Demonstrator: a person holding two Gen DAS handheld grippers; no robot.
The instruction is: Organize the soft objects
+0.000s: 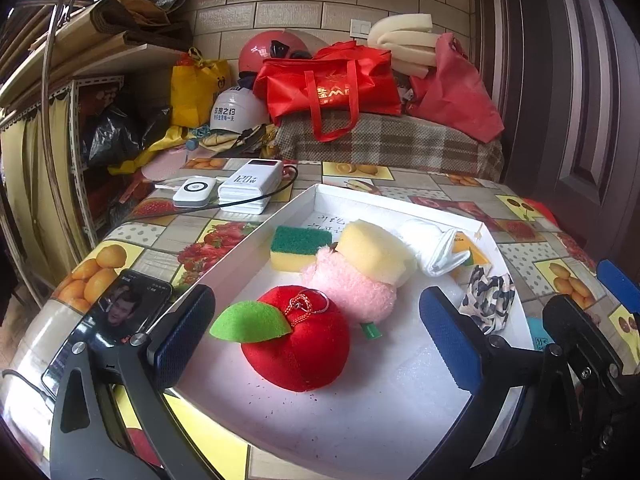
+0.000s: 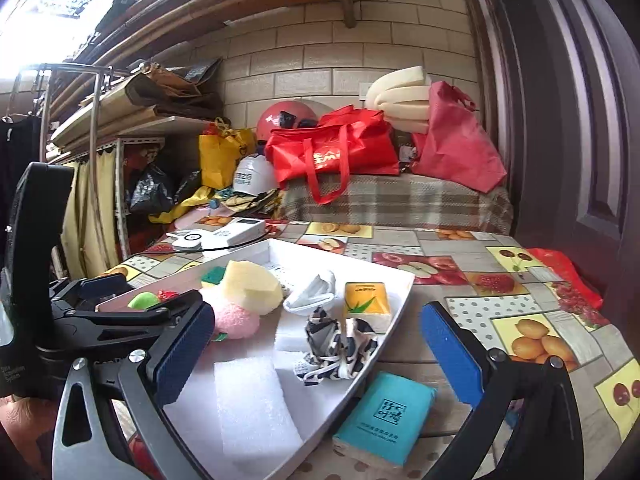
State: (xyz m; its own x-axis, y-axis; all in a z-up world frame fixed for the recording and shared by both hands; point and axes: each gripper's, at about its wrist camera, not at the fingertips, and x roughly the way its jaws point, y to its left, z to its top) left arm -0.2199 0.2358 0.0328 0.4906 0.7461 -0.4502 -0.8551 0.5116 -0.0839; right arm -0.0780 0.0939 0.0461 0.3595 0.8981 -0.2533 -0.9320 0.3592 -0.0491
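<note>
A white tray (image 1: 256, 408) holds a red plush apple (image 1: 300, 344), a pink plush (image 1: 352, 284), a yellow sponge (image 1: 376, 250), a green-topped scrub sponge (image 1: 298, 246), a rolled white cloth (image 1: 434, 246) and a black-and-white scrunchie (image 1: 490, 298). My left gripper (image 1: 316, 336) is open and empty, its fingers either side of the apple. My right gripper (image 2: 316, 354) is open and empty over the tray's near right corner, by the scrunchie (image 2: 340, 346). A teal tissue pack (image 2: 386, 416) lies on the table just outside the tray (image 2: 400, 292). A yellow tissue pack (image 2: 366, 302) lies in the tray.
A phone (image 1: 108, 320) lies left of the tray. Power banks (image 1: 248, 184) and a cable sit at the table's far left. Behind the table a plaid-covered bench holds red bags (image 1: 332, 80). A dark door (image 1: 580, 100) stands on the right. A red bag (image 2: 564, 272) lies at the table's right edge.
</note>
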